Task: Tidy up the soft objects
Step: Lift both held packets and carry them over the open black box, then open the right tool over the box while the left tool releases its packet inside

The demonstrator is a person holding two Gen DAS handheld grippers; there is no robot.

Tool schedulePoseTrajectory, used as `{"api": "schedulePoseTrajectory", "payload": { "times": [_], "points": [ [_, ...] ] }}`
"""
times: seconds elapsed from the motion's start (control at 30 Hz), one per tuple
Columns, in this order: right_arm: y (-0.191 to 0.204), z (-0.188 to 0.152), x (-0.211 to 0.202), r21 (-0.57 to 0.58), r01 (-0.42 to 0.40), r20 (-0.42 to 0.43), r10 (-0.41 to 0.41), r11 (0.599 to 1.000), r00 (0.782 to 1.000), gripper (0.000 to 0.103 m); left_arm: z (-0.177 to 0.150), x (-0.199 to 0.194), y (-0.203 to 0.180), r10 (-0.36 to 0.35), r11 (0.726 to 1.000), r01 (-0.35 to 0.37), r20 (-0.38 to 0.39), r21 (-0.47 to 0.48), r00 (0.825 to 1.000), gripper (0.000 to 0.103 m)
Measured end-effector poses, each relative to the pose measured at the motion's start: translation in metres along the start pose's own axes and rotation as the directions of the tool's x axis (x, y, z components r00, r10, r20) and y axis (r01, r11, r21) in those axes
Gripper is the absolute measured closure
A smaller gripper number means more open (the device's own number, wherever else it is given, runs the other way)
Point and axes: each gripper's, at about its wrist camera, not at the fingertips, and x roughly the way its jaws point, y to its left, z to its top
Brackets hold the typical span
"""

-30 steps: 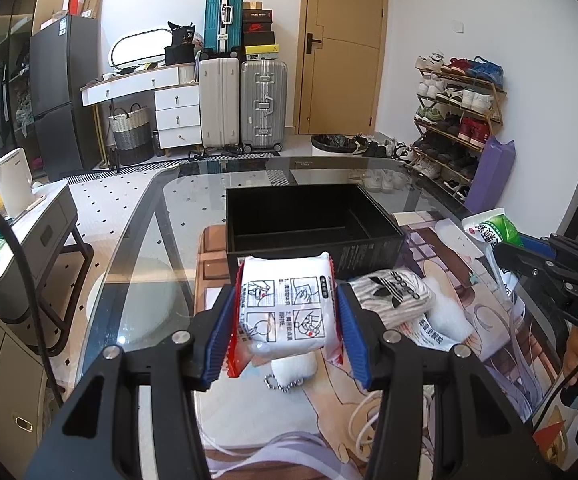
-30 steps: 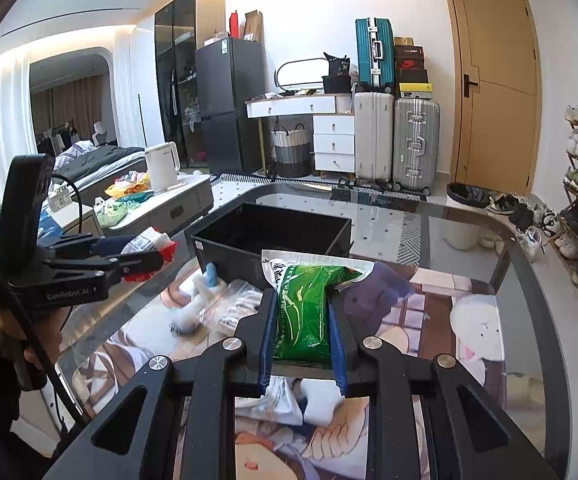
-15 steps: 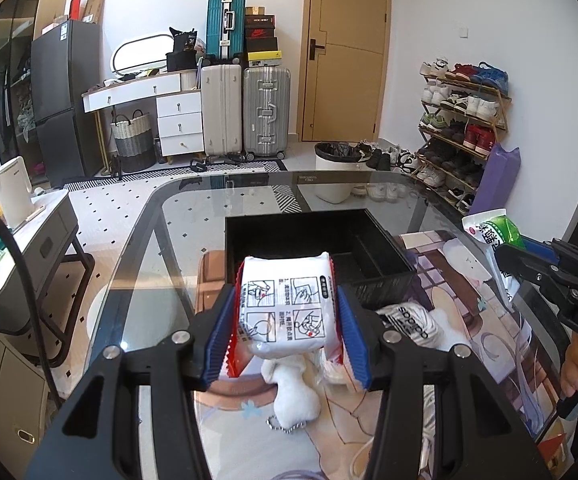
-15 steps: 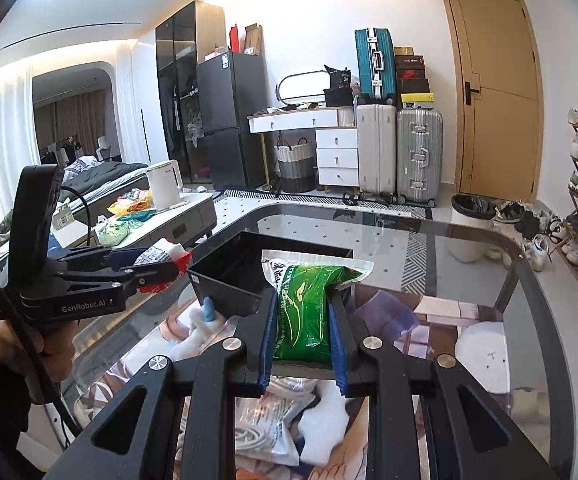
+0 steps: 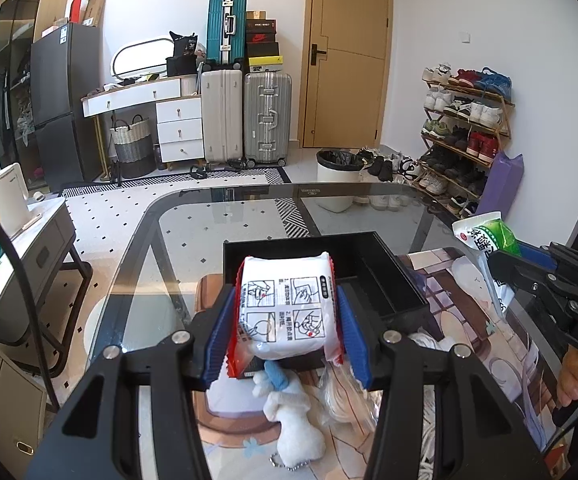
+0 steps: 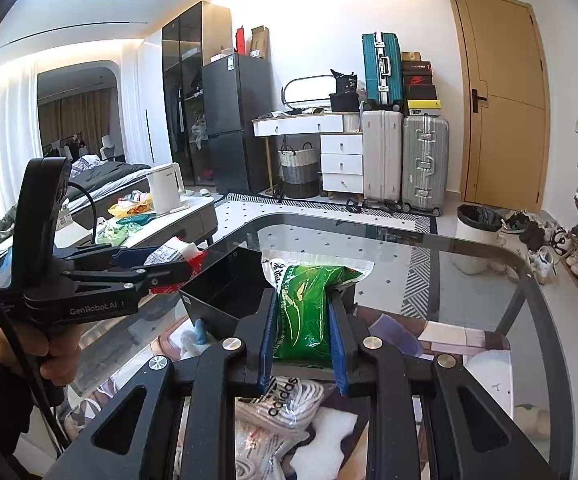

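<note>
Counter: a glass-topped counter [image 5: 161,240] with rounded corners; an illustrated mat under the things nearest the cameras.
Room: tan door [image 5: 349,56], three suitcases by a white drawer unit, dark fridge, shoe rack [image 5: 465,136] on the right, white bin [image 5: 335,184] on the tiled floor.
Black bin: an open black storage box [image 5: 385,280] on the counter, ahead of both tools.
White pack: a soft white packet [image 5: 287,310] with red edges and printed instruction panels, raised over the near edge of the black box.
Green pack: a soft green and white bag [image 6: 309,308], crinkled, raised near the box's corner.
Loose things: a white plush keychain [image 5: 293,428] and a bagged adidas sock bundle [image 6: 285,400] lie on the mat below the tools.
Left tool: the left tool [image 5: 289,320] is clamped on the white pack, blue pads pressing both sides, angled down.
Right tool: the right tool [image 6: 303,340] is closed narrowly on the green pack, angled down.
Hands: fingers of one hand [image 6: 57,356] wrap the left tool's handle.
</note>
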Motion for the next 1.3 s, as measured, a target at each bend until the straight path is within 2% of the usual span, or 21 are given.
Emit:
{"api": "schedulePoseTrajectory", "payload": {
  "times": [0.6,1.3],
  "points": [
    [-0.007,0.012,0.047,-0.007,-0.022,0.003,0.023,1.000,1.000,0.080,0.002,0.031,0.011,0.024,1.000,-0.024,-0.010,-0.018,1.000,0.054],
    [-0.004,0.015,0.118,-0.048,-0.027,-0.089,0.022,0.999,0.996,0.080,0.000,0.065,0.006,0.050,0.999,-0.050,-0.037,0.000,0.998,0.054]
  ]
}}
